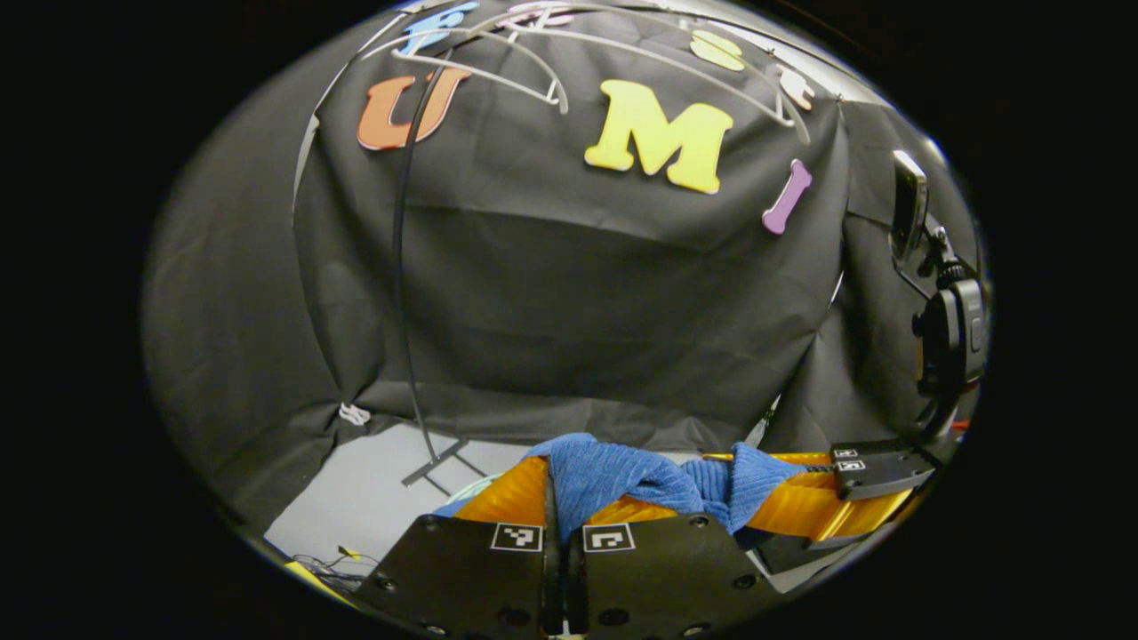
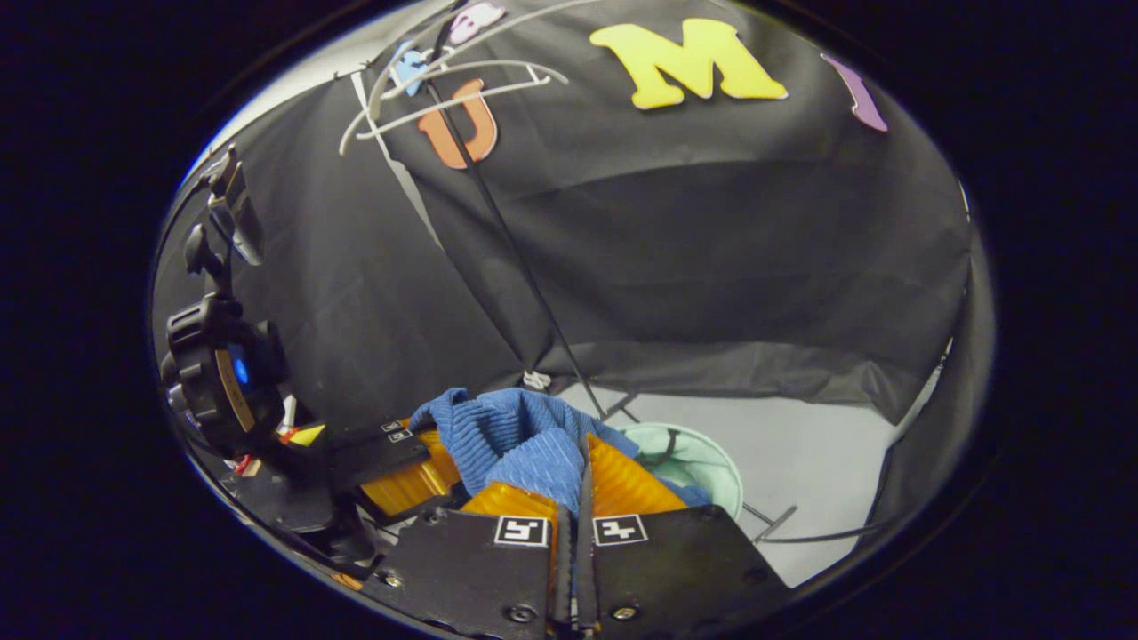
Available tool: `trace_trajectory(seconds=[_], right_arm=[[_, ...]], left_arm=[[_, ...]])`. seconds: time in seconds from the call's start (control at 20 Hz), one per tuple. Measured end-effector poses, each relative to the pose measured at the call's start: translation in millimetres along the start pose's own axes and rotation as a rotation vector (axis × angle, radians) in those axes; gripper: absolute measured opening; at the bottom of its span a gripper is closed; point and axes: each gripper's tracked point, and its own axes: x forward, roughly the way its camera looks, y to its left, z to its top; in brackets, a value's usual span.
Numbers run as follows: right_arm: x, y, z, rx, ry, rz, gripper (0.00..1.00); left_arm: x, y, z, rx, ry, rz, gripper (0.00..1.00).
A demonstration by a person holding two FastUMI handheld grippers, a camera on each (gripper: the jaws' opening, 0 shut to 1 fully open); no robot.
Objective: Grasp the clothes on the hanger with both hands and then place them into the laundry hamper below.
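- Left gripper (image 1: 562, 524), left gripper view: fingers pressed together, clamped on a fold of the blue ribbed garment (image 1: 622, 480); cloth rises straight out of the seam between them.
- Same garment draped rightward from the pinch, sagging, then bunched again at the far gripper.
- Right gripper (image 1: 876, 469), seen farther off at lower right of the left gripper view: marked black body level with the cloth's other end; finger state not readable from here.
- Orange-yellow pleated material directly under and behind the blue cloth in both views; cannot tell what it belongs to.
- Right gripper (image 2: 573, 524), right gripper view: fingers closed tight on the garment (image 2: 516, 440), blue fabric pinched in the slit and mounded up just ahead.
- Left gripper (image 2: 382, 449) visible beyond the mound at left, touching the cloth's far edge.
- Laundry hamper (image 2: 711, 462): pale green mesh rim on the grey floor, just beyond and right of the held cloth in the right gripper view; garment above it, not inside.
- White wire hanger (image 2: 444, 93) high up on a thin black stand pole (image 2: 516, 249); well apart from the garment, bare.
- Hanger (image 1: 498, 53) and pole (image 1: 402, 267) also at upper left of the left gripper view, stand feet on the floor below.
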Motion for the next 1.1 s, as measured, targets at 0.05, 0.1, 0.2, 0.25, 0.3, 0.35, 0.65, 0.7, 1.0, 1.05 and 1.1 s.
trace_trajectory(seconds=[0.05, 0.1, 0.2, 0.25, 0.3, 0.35, 0.65, 0.7, 1.0, 1.05, 1.1], right_arm=[[7, -7, -13, 0.001, 0.027, -0.010, 0.06], [15, -13, -23, -0.005, 0.054, -0.019, 0.06], [27, -24, -44, -0.023, 0.108, -0.035, 0.06], [35, -29, -50, -0.021, 0.129, -0.041, 0.06], [47, -28, -55, -0.022, 0.153, -0.044, 0.06], [63, -29, -60, -0.017, 0.174, -0.046, 0.06], [98, -55, -101, -0.004, 0.305, -0.135, 0.06], [96, -58, -106, 0.001, 0.315, -0.141, 0.07], [87, -59, -101, 0.019, 0.317, -0.162, 0.12], [87, -57, -103, 0.027, 0.324, -0.157, 0.22], [88, -57, -100, 0.028, 0.319, -0.156, 0.27]], left_arm=[[5, 4, -13, -0.003, 0.029, 0.007, 0.03], [10, 6, -25, -0.011, 0.051, 0.012, 0.02], [17, 11, -44, -0.029, 0.105, 0.031, 0.03], [19, 14, -52, -0.035, 0.127, 0.042, 0.03], [22, 17, -61, -0.040, 0.152, 0.053, 0.03], [25, 18, -73, -0.044, 0.174, 0.062, 0.03], [39, 28, -130, -0.057, 0.313, 0.126, 0.03], [40, 30, -136, -0.050, 0.330, 0.138, 0.03], [38, 45, -148, 0.012, 0.375, 0.175, 0.10], [39, 48, -146, 0.039, 0.376, 0.183, 0.26], [37, 49, -142, 0.057, 0.364, 0.189, 0.51]])
